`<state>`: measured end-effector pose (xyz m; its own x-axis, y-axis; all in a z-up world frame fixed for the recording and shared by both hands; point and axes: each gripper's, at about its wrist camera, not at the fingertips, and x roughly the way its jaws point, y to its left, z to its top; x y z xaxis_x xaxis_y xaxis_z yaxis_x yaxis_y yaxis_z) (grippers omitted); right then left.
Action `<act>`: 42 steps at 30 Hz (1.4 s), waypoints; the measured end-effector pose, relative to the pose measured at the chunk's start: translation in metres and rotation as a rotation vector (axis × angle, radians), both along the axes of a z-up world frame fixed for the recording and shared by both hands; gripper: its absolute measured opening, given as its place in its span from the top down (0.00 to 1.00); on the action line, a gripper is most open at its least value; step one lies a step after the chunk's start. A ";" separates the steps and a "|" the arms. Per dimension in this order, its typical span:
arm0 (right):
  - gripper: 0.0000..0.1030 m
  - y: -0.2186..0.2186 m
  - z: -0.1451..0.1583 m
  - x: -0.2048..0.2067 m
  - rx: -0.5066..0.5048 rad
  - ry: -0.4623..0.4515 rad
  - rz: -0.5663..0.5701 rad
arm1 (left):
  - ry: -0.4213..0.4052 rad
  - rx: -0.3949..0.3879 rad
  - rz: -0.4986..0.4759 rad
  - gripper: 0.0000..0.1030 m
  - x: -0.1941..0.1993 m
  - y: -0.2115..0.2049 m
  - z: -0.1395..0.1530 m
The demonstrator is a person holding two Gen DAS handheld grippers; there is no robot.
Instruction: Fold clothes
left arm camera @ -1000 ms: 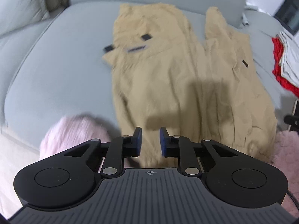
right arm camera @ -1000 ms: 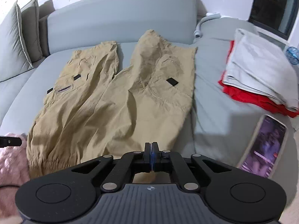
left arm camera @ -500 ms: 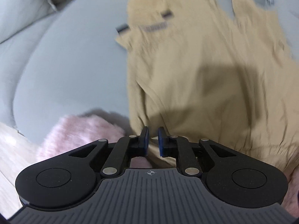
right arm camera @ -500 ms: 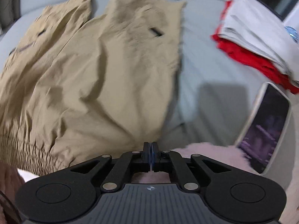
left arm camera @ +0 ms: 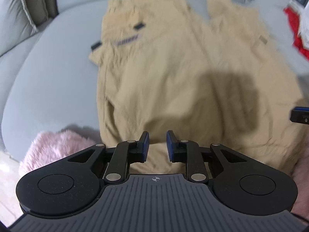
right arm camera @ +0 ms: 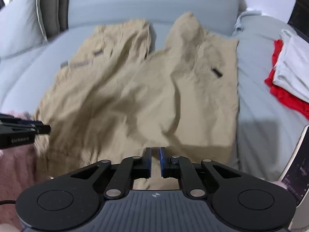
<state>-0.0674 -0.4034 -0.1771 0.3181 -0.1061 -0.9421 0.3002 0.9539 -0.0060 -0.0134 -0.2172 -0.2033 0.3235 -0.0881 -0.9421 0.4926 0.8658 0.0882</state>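
The left gripper (left arm camera: 157, 145) is pointing steeply down at the near edge of the khaki cargo trousers (left arm camera: 173, 81), and its jaws are opening; the blue pads (left arm camera: 146, 145) are standing apart with tan cloth showing behind the gap, but nothing is being pinched between them. The right gripper (right arm camera: 155, 161) is hovering over the same near edge further along, and its jaws are opening too, with only a narrow slit showing between the pads and no cloth caught in it. Each tool is showing at the edge of the other's view: the tip of the right one at the right border of the left wrist view, and the left one reaching in from the left border of the right wrist view.

The trousers (right arm camera: 144, 96) are lying spread flat and wrinkled on the grey sofa seat (left arm camera: 54, 81), waistband end near the grippers, the two legs running away toward the backrest with a gap between them. Black tabs are sitting on the pockets. A fluffy pink fabric (left arm camera: 56, 148) is lying at the seat's front edge, just beside the trousers. To the right, well apart from the trousers, a folded grey garment (right arm camera: 293, 65) is resting on a red one (right arm camera: 283, 94). A phone (right arm camera: 295, 166) with a lit screen is lying near the right border. Grey cushions (right arm camera: 21, 25) are leaning at the left end of the sofa.
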 end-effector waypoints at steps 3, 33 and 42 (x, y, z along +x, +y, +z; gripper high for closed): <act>0.97 -0.008 -0.010 -0.010 0.018 0.071 -0.047 | 0.023 0.040 0.007 0.71 0.000 0.001 -0.003; 0.89 -0.078 0.042 0.038 0.013 -0.209 -0.132 | -0.066 -0.244 -0.107 0.58 0.045 -0.095 0.042; 0.76 -0.147 0.013 0.116 -0.041 -0.229 -0.127 | -0.057 -0.260 -0.135 0.58 0.111 -0.183 -0.003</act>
<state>0.0491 -0.5508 -0.1644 0.5039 -0.1958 -0.8412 0.4157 0.9087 0.0375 0.0980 -0.3999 -0.2062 0.3442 -0.3700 -0.8629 0.6058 0.7897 -0.0970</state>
